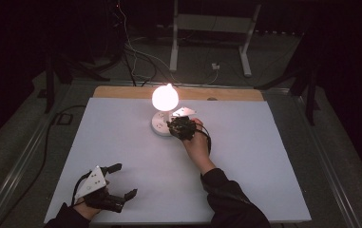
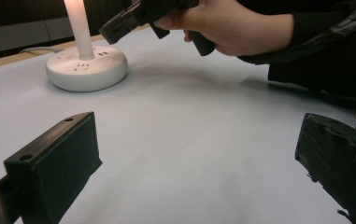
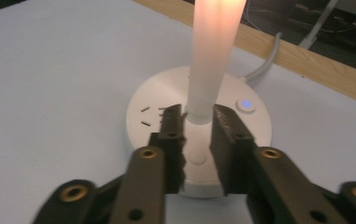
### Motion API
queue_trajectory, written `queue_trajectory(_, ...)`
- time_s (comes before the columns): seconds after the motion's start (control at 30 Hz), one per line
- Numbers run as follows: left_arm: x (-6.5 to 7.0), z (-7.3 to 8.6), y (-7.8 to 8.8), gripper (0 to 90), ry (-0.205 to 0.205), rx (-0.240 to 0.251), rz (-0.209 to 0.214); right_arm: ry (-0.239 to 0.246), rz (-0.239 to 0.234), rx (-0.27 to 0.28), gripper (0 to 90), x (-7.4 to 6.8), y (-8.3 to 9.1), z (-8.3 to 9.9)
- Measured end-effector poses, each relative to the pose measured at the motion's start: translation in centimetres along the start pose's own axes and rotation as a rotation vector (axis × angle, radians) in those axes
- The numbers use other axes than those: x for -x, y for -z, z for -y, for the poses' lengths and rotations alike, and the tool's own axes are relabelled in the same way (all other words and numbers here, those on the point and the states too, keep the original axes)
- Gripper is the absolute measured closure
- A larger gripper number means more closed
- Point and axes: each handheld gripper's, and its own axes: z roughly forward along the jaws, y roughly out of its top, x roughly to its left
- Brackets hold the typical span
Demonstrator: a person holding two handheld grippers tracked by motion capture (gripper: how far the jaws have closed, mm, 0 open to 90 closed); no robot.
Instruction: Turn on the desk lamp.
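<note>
Lit lamp (image 1: 165,97) stood at upper centre of the white surface (image 1: 121,137), on a round white base (image 3: 157,100) with socket slots and a glowing blue button (image 3: 245,104). Right gripper (image 3: 198,122) sat over the base, fingers narrowly parted either side of the stem foot, a round button below them, probably the switch. Left gripper (image 1: 121,180) rested idle at lower left, fingers wide and empty. No readable writing.

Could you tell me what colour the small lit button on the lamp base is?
Blue button, clearest in the right gripper view.
</note>
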Motion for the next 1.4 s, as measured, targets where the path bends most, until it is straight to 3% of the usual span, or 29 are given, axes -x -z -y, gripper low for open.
queue_trajectory(0.2,0.0,0.0,0.0,0.4,-0.003,-0.001,-0.002,0.005,-0.05,0.018,47.1,0.1,0.8,0.1)
queue_trajectory(0.37,0.0,0.0,0.0,0.3,-0.002,-0.001,-0.003,0.02,-0.06,0.026,29.5,0.3,1.3,0.0)
queue_trajectory(0.5,0.0,0.0,0.0,0.3,-0.004,-0.001,-0.002,-0.031,-0.053,0.02,14.7,0.4,1.8,-0.1)
queue_trajectory(0.57,0.0,0.0,0.0,0.4,-0.003,-0.001,-0.002,-0.046,-0.079,0.009,10.8,0.5,2.1,-0.1)
queue_trajectory(0.63,0.0,0.0,0.0,0.3,-0.003,-0.001,-0.003,-0.03,-0.11,0.01,0.7,0.6,2.4,0.0)
queue_trajectory(0.87,0.0,0.0,0.0,0.4,-0.002,-0.003,-0.005,-0.008,-0.154,0.013,0.0,1.0,4.0,0.1)
queue_trajectory(0.97,0.0,0.1,0.2,0.4,0.002,-0.001,-0.01,0.018,-0.146,0.033,0.0,1.1,4.8,0.3)
queue_trajectory(1.4,0.0,0.1,0.2,0.3,0.004,0.0,-0.011,0.003,-0.15,0.021,0.0,3.2,8.7,1.7)
